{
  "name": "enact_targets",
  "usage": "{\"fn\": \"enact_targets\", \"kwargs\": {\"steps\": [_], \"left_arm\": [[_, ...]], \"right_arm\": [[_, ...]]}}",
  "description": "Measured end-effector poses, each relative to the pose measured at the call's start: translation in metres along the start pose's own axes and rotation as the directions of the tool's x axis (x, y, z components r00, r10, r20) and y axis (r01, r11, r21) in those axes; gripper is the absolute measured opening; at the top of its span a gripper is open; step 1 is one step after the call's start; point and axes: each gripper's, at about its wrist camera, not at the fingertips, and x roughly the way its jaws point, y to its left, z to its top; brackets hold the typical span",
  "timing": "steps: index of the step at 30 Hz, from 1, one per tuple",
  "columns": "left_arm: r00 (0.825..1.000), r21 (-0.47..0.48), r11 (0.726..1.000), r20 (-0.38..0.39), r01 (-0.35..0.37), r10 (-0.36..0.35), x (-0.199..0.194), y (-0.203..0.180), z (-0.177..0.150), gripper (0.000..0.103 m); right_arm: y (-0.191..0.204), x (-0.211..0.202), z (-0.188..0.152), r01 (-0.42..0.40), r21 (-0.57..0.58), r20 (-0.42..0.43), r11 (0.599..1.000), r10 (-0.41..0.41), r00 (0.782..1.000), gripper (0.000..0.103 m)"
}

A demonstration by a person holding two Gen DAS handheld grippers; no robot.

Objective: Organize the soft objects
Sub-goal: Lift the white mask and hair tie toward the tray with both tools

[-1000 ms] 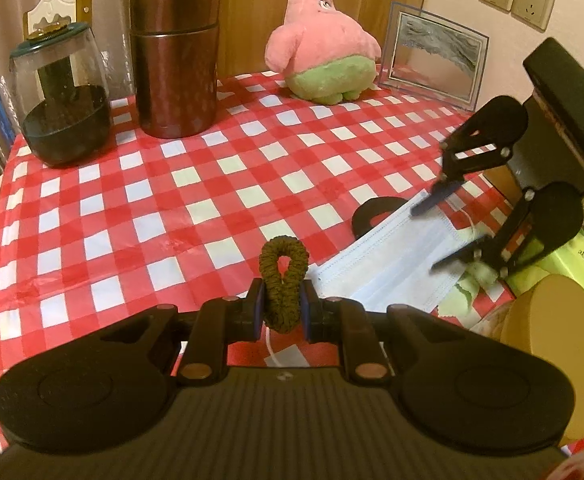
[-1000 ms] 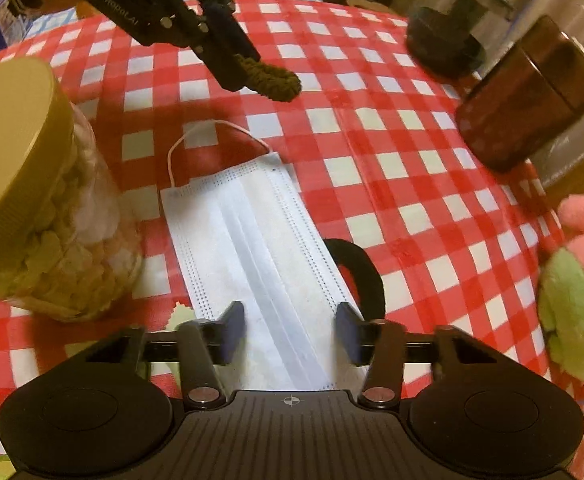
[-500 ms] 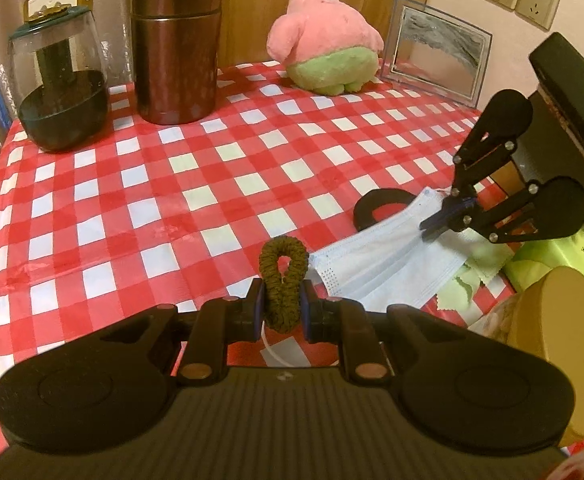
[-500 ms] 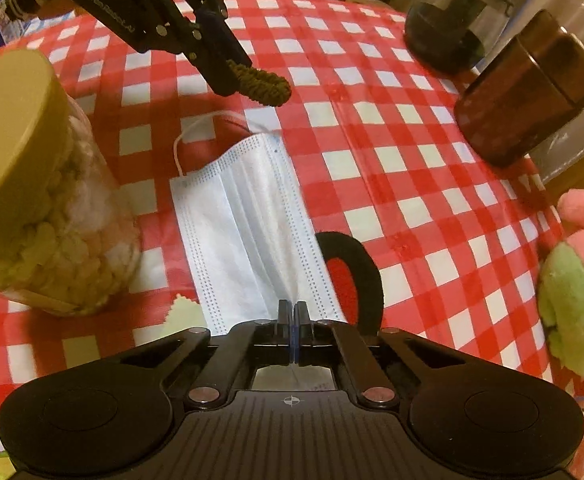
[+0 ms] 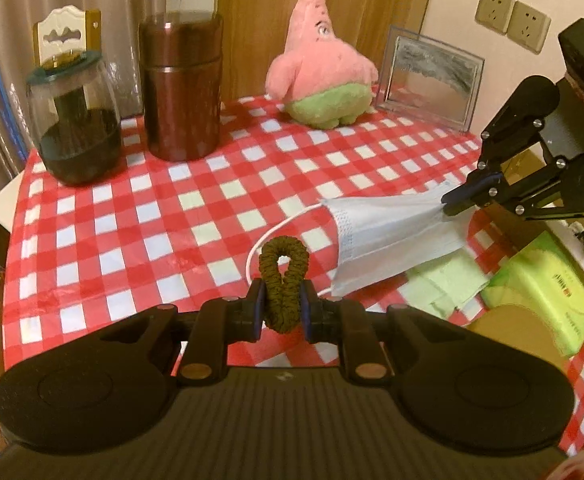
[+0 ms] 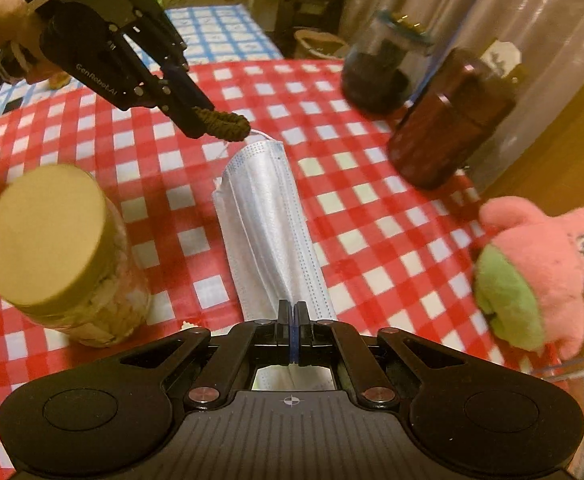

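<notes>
My right gripper (image 6: 291, 316) is pinched tight on one end of the pleated white face mask (image 6: 269, 226), which hangs over the red-checked tablecloth (image 5: 139, 216) — my left gripper (image 5: 283, 312) clamps a braided olive-green hair tie (image 5: 283, 276), its loop upright.

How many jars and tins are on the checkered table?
3. A glass jar with dark contents stands at the back left, a brown tin is right beside it, and a gold-lidded jar of pale snacks stands near the face mask. Others may sit out of view.
</notes>
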Motion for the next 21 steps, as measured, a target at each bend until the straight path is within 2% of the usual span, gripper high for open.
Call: {"fn": "enact_targets", "kwargs": {"steps": [5, 9, 17, 21], "left_arm": [[1.000, 0.014, 1.000, 0.023, -0.009, 0.009, -0.025, -0.020, 0.015, 0.016], [0.999, 0.020, 1.000, 0.042, -0.001, 0.000, -0.045, -0.040, 0.026, 0.016], [0.995, 0.043, 0.998, 0.077, 0.052, -0.055, -0.077, -0.106, 0.046, 0.016], [0.991, 0.060, 0.994, 0.092, 0.096, -0.102, -0.082, -0.147, 0.053, 0.016]], "right_arm": [[0.002, -0.039, -0.009, 0.068, 0.070, 0.005, 0.995, -0.068, 0.998, 0.000], [0.003, -0.073, -0.018, 0.128, 0.184, 0.001, 0.975, -0.130, 0.991, 0.000], [0.018, -0.146, -0.048, 0.189, 0.382, -0.013, 0.904, -0.199, 0.980, 0.000], [0.026, -0.181, -0.071, 0.229, 0.486, -0.039, 0.843, -0.241, 0.970, 0.000]]}}
